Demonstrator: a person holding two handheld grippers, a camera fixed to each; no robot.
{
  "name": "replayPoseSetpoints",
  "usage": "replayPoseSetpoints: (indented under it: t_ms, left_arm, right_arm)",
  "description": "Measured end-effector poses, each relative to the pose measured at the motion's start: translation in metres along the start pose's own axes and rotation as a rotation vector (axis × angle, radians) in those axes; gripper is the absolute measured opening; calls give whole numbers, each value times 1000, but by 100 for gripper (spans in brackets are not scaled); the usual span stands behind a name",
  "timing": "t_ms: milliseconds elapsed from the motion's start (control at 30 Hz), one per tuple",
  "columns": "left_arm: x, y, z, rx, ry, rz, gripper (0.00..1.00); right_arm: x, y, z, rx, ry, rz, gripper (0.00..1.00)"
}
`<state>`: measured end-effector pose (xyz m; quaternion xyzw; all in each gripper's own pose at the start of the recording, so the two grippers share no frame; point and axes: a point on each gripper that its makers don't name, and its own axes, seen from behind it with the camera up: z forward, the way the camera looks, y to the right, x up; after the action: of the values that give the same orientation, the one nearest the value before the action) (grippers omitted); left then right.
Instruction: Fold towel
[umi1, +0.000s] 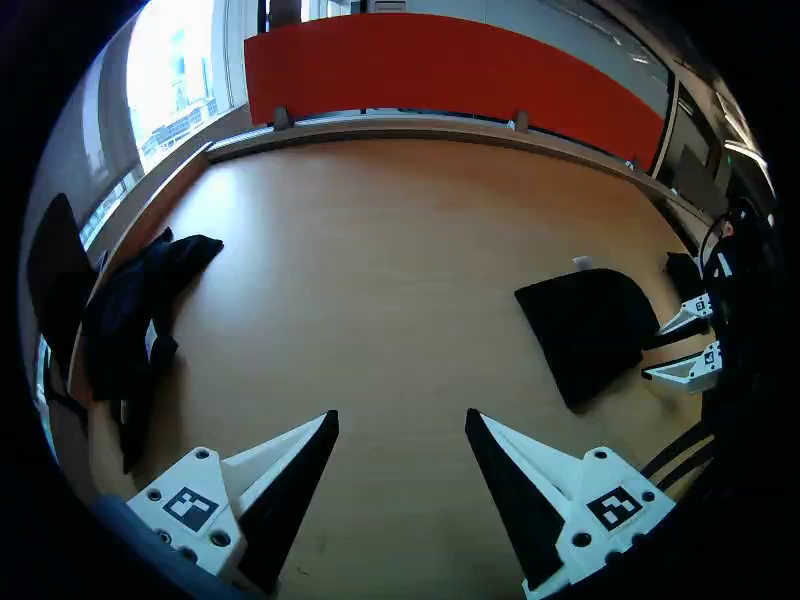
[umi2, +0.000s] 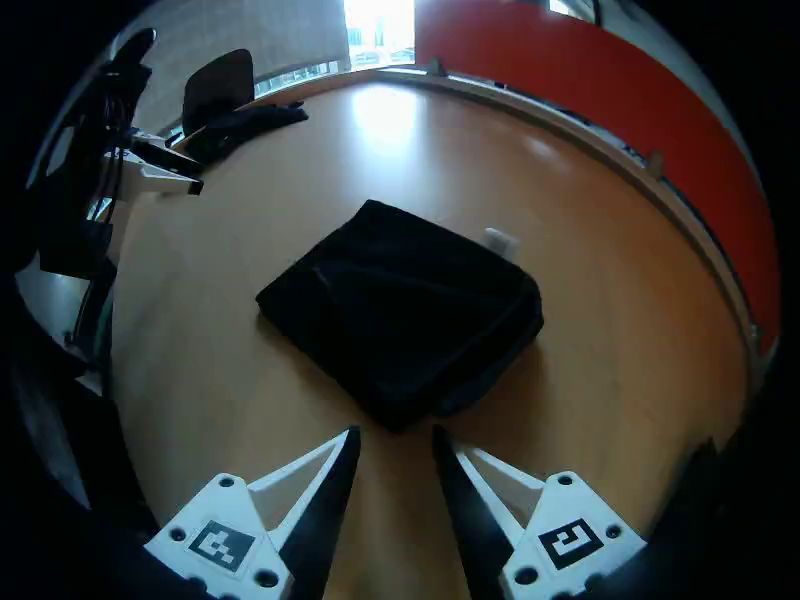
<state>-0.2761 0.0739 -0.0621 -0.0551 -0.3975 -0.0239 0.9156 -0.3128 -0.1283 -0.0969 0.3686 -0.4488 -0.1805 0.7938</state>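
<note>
A black towel (umi2: 400, 310) lies folded into a thick rectangle on the wooden table (umi2: 620, 330), with a small white tag (umi2: 500, 240) at its far edge. My right gripper (umi2: 395, 435) hovers just short of the towel's near corner, open with a narrow gap and nothing between its fingers. In the left gripper view the towel (umi1: 590, 330) sits far off to the right, with the right gripper (umi1: 655, 352) beside it. My left gripper (umi1: 400, 420) stands wide open over bare wood, away from the towel. It also appears at the upper left of the right gripper view (umi2: 185, 170).
A crumpled black garment (umi1: 140, 300) lies near the table's far corner by a dark chair (umi1: 55, 270). A red partition (umi1: 450, 70) runs along the table's back edge. Windows stand beyond it. Bare wood spreads between the garment and the towel.
</note>
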Motion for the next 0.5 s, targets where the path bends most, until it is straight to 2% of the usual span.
replayPoseSetpoints:
  t_ms: [133,333,500]
  left_arm:
    - [0,0,1,0,-1,-1,94]
    - [0,0,2,-1,-3,-1,94]
    - [-1,-1,2,1,-5,-3,94]
  right_arm:
    - [0,0,2,5,1,1,54]
    - [1,-3,5,16,-1,-9,40]
    - [2,-3,6,19,-1,-17,34]
